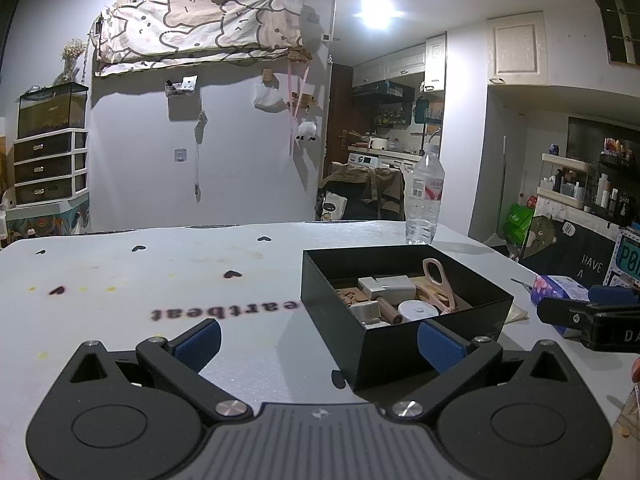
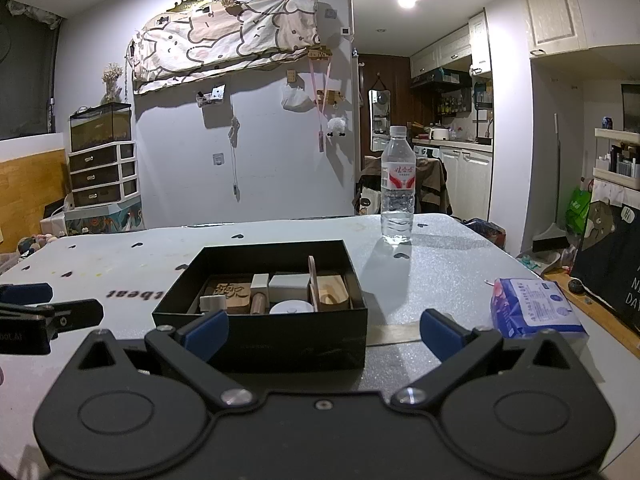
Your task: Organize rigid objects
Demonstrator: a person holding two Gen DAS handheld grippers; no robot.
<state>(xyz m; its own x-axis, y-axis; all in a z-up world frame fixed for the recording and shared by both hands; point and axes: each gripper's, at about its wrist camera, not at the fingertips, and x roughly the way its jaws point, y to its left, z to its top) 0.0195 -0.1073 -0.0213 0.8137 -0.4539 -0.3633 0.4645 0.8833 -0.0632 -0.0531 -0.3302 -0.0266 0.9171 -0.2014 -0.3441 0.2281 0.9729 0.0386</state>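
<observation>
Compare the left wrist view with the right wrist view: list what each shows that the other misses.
Only the left wrist view shows the right gripper at its edge, jaw state unclear. Only the right wrist view shows the carved wooden block face-on, and the left gripper. Both share the black box of small items, the water bottle, the tissue pack and the table.
</observation>
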